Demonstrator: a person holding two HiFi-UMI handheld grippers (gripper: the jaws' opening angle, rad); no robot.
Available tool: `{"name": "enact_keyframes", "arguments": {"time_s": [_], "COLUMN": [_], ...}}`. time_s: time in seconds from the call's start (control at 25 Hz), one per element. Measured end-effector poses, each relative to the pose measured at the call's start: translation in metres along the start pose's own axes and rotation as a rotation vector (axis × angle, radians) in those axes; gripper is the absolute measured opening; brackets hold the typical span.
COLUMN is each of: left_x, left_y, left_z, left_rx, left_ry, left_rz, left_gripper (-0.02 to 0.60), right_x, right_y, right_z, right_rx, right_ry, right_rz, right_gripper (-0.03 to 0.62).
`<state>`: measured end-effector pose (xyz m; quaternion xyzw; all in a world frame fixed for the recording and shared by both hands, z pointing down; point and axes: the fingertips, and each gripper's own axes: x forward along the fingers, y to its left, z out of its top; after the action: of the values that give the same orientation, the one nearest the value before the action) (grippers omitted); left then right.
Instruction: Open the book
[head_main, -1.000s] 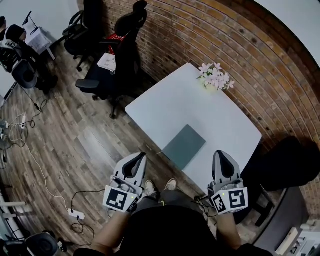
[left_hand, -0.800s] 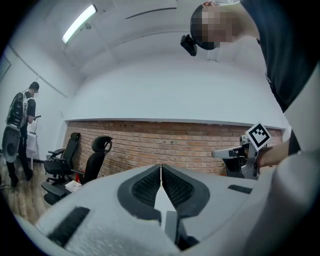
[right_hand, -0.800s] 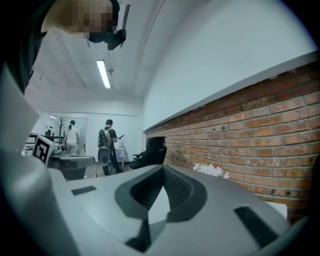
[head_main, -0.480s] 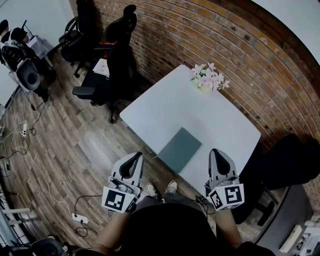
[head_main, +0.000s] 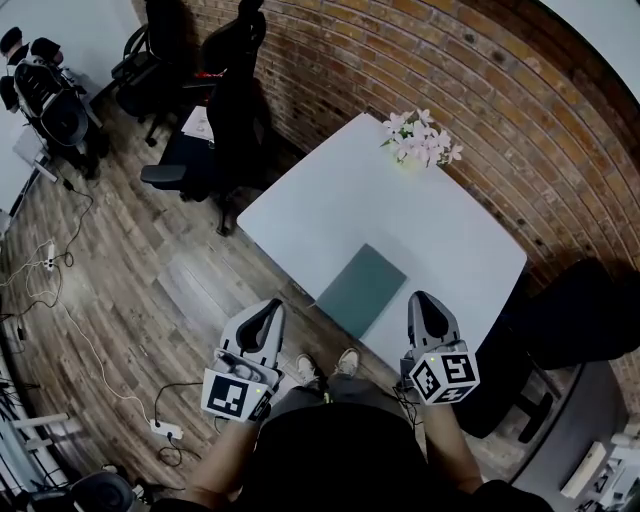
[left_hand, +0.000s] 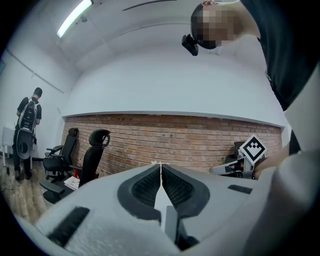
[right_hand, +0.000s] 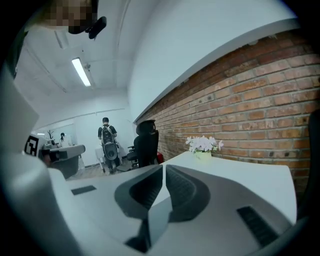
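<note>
Task not started: the book (head_main: 362, 289) lies shut and flat, grey-green cover up, near the front edge of the white table (head_main: 300, 215), well apart from the flowers (head_main: 420, 142) at the far corner by the brick wall (head_main: 480, 90). No cover is lifted and nothing touches it. Everything is left to do: reach in, catch a cover edge, swing it over. Left gripper (head_main: 269, 310) is held out in front of the person, off the table's near left edge and over the wooden floor (head_main: 130, 250), pointing roughly level toward the wall. Its own view shows the jaws pressed together at the tips with nothing between them. Right gripper (head_main: 420, 301) sits over the table's front edge, just right of the book's near corner but clear of it, nose tipped slightly down toward the tabletop. Its jaws are likewise closed and empty, with the bare table and flowers beyond them. Judgement: the right one looks the likelier to go to the book first, being nearer.
</note>
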<state>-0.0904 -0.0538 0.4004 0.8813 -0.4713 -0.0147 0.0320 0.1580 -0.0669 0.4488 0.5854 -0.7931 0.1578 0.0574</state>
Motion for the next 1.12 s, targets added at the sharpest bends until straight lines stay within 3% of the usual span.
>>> {"name": "enact_keyframes", "arguments": {"time_s": [0.28, 0.68, 1.12], "left_x": [-0.008, -0.009, -0.015], "left_y": [0.0, 0.0, -0.003], "left_z": [-0.007, -0.012, -0.021], "left_rx": [-0.028, -0.013, -0.01], "left_ry": [0.049, 0.081, 0.136], "left_rz": [0.005, 0.025, 0.042], "left_gripper": [0.031, 0.031, 0.031], "right_x": [0.021, 0.042, 0.065], "right_y": [-0.013, -0.031, -0.054], "right_z": [-0.059, -0.125, -0.201], "right_rx": [0.177, 0.277, 0.416], "right_ry": [0.125, 0.253, 0.394], "right_rz": [-0.022, -0.076, -0.153], "right_gripper": [0.055, 0.075, 0.146]}}
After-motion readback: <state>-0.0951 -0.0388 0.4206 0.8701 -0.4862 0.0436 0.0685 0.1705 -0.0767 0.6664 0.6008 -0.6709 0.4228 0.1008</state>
